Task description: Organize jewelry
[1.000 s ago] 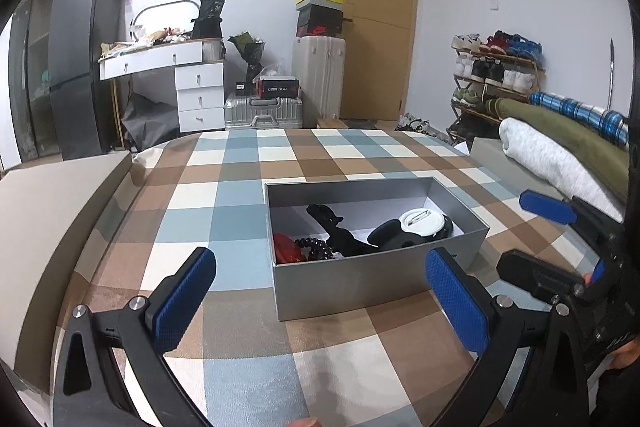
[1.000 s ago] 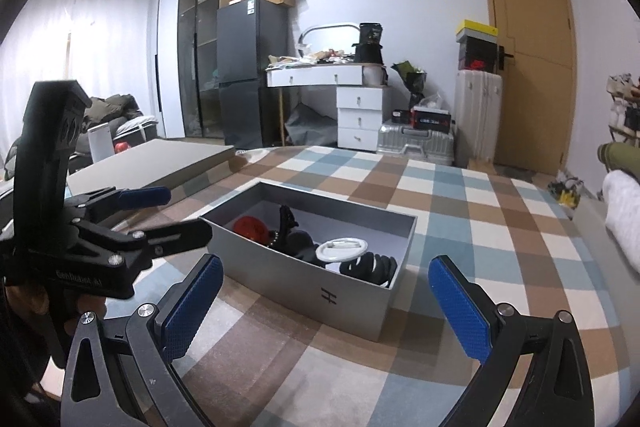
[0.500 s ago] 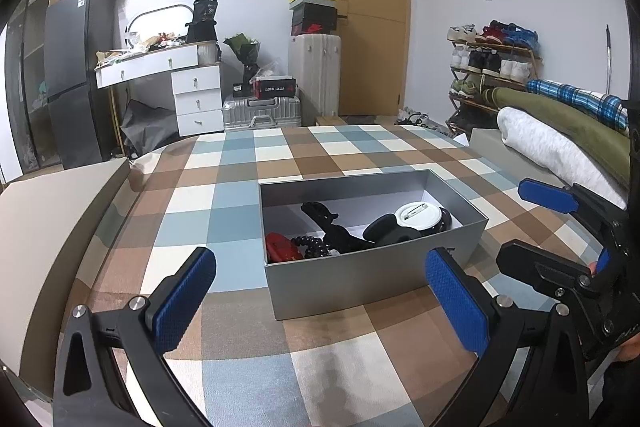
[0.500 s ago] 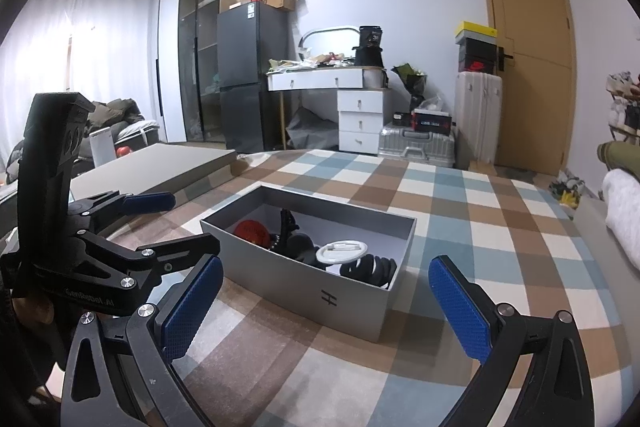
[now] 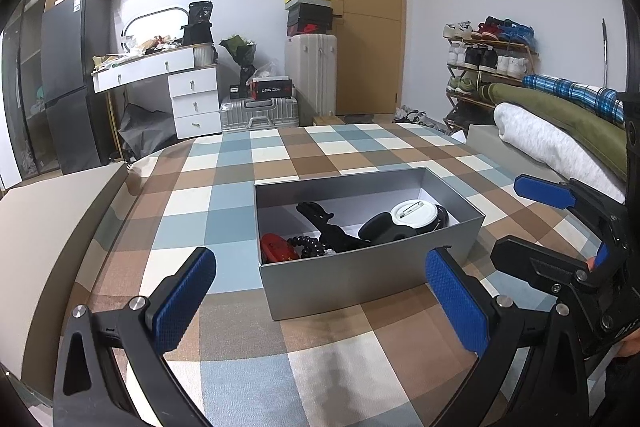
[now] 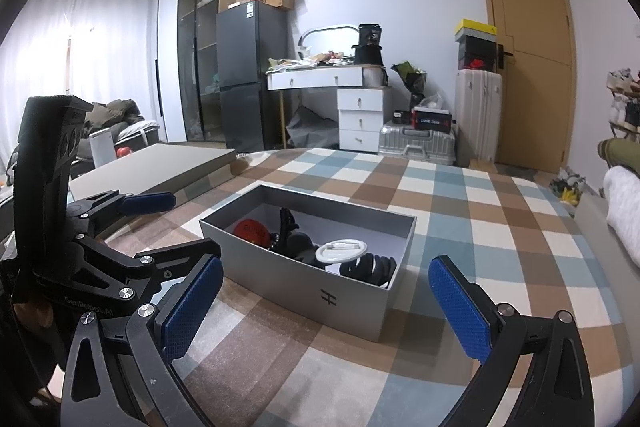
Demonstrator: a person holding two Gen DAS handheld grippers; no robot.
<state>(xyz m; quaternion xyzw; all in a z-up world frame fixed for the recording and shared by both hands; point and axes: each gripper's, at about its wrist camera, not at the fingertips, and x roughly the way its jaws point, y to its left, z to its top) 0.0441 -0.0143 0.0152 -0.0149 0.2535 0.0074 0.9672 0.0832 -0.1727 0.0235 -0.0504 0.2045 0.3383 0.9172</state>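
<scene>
Holding left hand-held gripper (image 5: 320, 301) and right hand-held gripper (image 6: 324, 305) over checkered bedcover (image 5: 248, 187), both gaping wide, gripping nothing. Grey box (image 5: 360, 275) sitting ahead between them, containing white round case (image 5: 414, 214), black beads (image 5: 308, 245), red piece (image 5: 276, 247).

The left gripper (image 6: 152, 223) carries the white lettering "GenRobot.AI" on its black body. The grey box (image 6: 328, 297) bears a dark H-like mark on its near wall.

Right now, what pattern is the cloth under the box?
Blue, brown and cream checks; clearest in left wrist view.
</scene>
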